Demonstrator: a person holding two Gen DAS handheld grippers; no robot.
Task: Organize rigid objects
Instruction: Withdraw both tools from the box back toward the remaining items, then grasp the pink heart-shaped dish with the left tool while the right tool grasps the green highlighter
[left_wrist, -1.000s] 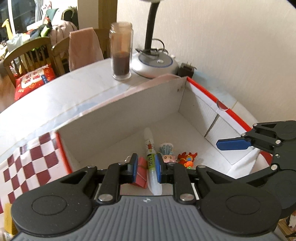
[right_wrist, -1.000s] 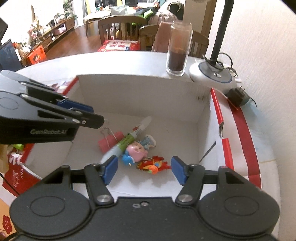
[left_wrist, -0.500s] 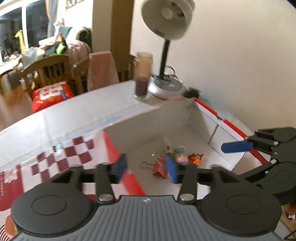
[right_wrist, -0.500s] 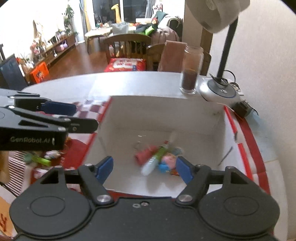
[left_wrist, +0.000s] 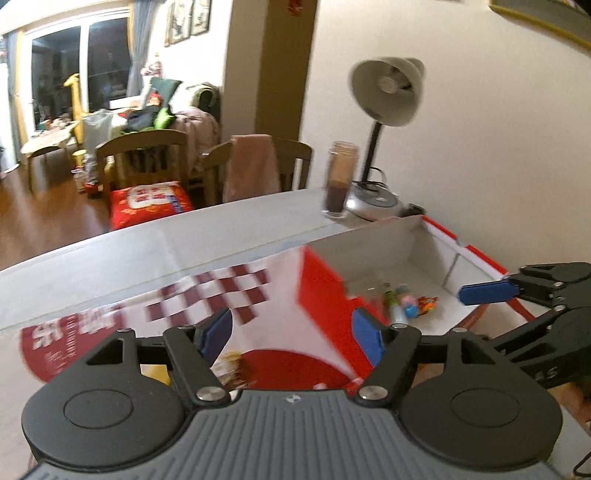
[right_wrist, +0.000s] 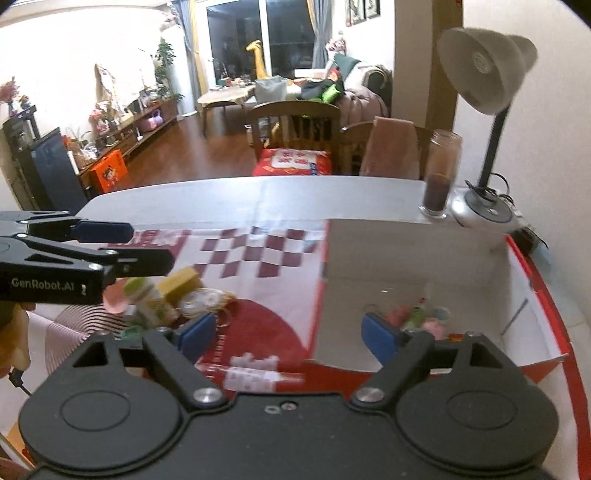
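Observation:
An open white box with red edges (right_wrist: 417, 254) (left_wrist: 373, 254) holds a marker, a red binder clip and small toys (right_wrist: 417, 317) (left_wrist: 406, 301). A pile of loose small objects (right_wrist: 162, 291) lies on the red-and-white checked sheet (right_wrist: 266, 254) to the left of the box. My left gripper (left_wrist: 291, 332) is open and empty, raised above the sheet; it also shows at the left of the right wrist view (right_wrist: 122, 243). My right gripper (right_wrist: 282, 336) is open and empty, held back above the box's near-left corner.
A glass jar with dark contents (right_wrist: 441, 177) and a desk lamp (right_wrist: 484, 81) stand at the table's far right, by the wall. Wooden chairs (right_wrist: 295, 125) stand behind the table. The table's far half (right_wrist: 240, 199) is bare.
My left gripper let go of the marker in the box, opened, and pulled up and left over the checked sheet. My right gripper also drew back and up from the box.

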